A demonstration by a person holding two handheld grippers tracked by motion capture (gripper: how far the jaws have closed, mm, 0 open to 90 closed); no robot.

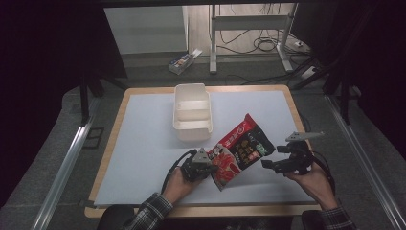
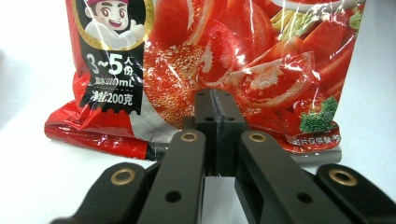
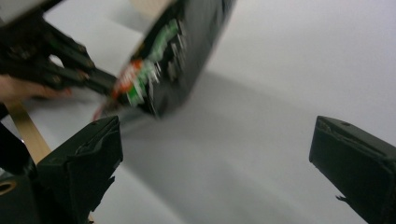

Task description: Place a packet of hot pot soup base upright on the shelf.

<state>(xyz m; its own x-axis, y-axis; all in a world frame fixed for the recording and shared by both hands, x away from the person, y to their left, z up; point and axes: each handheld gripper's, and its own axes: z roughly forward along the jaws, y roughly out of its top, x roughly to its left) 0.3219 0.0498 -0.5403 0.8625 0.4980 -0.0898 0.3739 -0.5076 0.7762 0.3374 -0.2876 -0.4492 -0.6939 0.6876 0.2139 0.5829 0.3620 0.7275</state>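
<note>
A red and black food packet (image 1: 241,148) printed with tomatoes lies tilted over the white mat, its near end raised. My left gripper (image 1: 210,168) is shut on the packet's bottom edge; in the left gripper view the jaws pinch the packet (image 2: 224,70) at its seam, where the left gripper (image 2: 216,100) meets it. My right gripper (image 1: 265,164) is open just right of the packet, not touching it. In the right gripper view the blurred packet (image 3: 173,60) hangs ahead of the wide-open right gripper (image 3: 212,140), with the left gripper (image 3: 100,81) gripping it from the left.
A white two-compartment container (image 1: 192,112) stands empty at the mat's far middle. The white mat (image 1: 143,148) covers a wooden table (image 1: 107,148). Metal rails run along both sides. A small box (image 1: 182,61) lies on the floor beyond.
</note>
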